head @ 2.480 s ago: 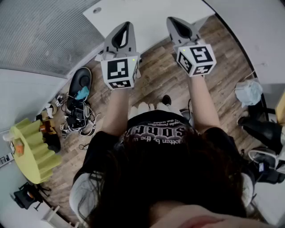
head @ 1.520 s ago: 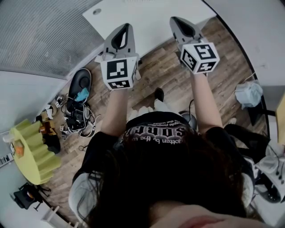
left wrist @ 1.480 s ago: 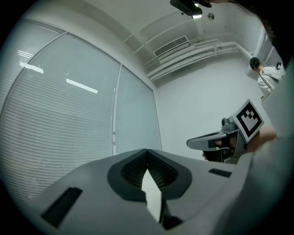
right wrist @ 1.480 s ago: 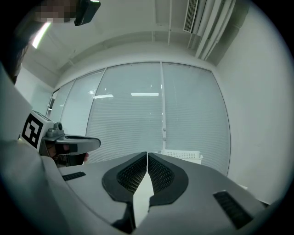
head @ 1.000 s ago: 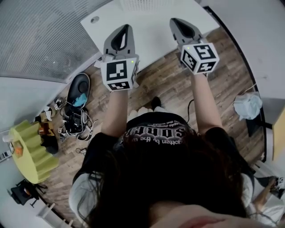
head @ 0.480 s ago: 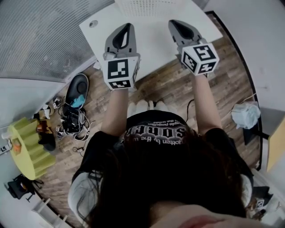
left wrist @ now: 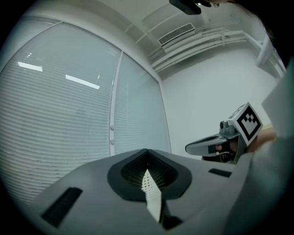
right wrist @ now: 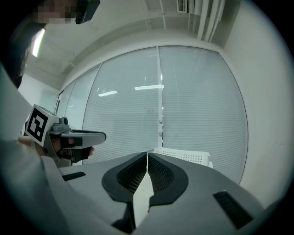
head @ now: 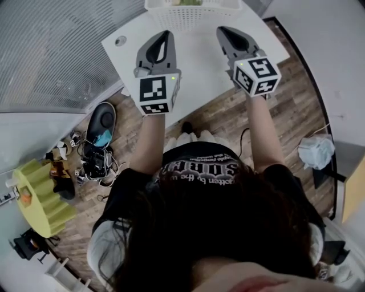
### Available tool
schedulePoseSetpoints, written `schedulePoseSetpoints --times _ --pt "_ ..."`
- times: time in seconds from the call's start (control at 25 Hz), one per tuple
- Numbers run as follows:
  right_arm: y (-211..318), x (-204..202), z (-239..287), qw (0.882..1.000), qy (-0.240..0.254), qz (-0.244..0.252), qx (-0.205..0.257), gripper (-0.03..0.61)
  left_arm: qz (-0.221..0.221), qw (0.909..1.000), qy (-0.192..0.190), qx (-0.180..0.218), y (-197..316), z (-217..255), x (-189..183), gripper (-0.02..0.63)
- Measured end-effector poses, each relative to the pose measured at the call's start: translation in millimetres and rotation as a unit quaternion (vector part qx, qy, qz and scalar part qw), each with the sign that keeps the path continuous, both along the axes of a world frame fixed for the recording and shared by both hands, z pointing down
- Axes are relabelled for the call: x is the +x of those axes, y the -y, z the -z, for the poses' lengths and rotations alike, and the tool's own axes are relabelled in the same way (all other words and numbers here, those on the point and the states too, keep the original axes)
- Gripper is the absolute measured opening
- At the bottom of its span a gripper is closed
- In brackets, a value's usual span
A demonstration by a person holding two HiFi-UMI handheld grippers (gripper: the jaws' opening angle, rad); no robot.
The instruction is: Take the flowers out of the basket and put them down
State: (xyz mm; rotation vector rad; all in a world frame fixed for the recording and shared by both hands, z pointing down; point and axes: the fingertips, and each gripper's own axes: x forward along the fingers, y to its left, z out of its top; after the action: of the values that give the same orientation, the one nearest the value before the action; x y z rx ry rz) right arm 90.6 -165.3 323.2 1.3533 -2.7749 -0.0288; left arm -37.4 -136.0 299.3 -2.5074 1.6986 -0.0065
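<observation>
- Head view: my left gripper [head: 163, 34] & right gripper [head: 222, 29] are held out side by side. Both point fwd over the near part of the white surface [head: 197, 63], marker cubes toward me.
- Head view: a white perforated basket [head: 191, 16] sits at the far end of the surface, ahead of & btwn the two grippers, cut off by the frame's top edge. Neither gripper touches it.
- Head view: of the flowers [head: 188, 2] only a pale green strip shows inside the basket, right at the top edge; no detail.
- Head view: wood floor [head: 228, 114] below my arms. A yellow-green ribbed thing [head: 40, 194] & a cable tangle [head: 97, 159] lie off to my left.
- Left gripper view: my fingers meet tip to tip w/ nothing held. A sliver of perforated white basket shows thru the slit behind the tips. Window blinds [left wrist: 69, 114] fill the left; the right gripper shows at the right edge, approx level w/ this one.
- Right gripper view: fingers closed tip to tip, empty. The basket stands ahead, beyond the tips & a bit to the right, in front of the blinds. The left gripper shows at the left.
</observation>
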Motion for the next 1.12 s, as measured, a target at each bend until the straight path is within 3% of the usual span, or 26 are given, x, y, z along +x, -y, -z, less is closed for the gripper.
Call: schedulePoseSetpoints --times 0.64,1.12 --pt "74.5 -16.6 -1.7 1.000 -0.014 -0.026 0.001 0.029 -0.028 0.9995 -0.003 -0.012 72.6 -13.3 -22.9 0.003" --pt "108.0 -15.9 13.0 1.000 -0.023 -0.009 0.006 0.029 -0.024 0.9996 0.001 -0.016 96.2 -12.8 -16.3 0.003"
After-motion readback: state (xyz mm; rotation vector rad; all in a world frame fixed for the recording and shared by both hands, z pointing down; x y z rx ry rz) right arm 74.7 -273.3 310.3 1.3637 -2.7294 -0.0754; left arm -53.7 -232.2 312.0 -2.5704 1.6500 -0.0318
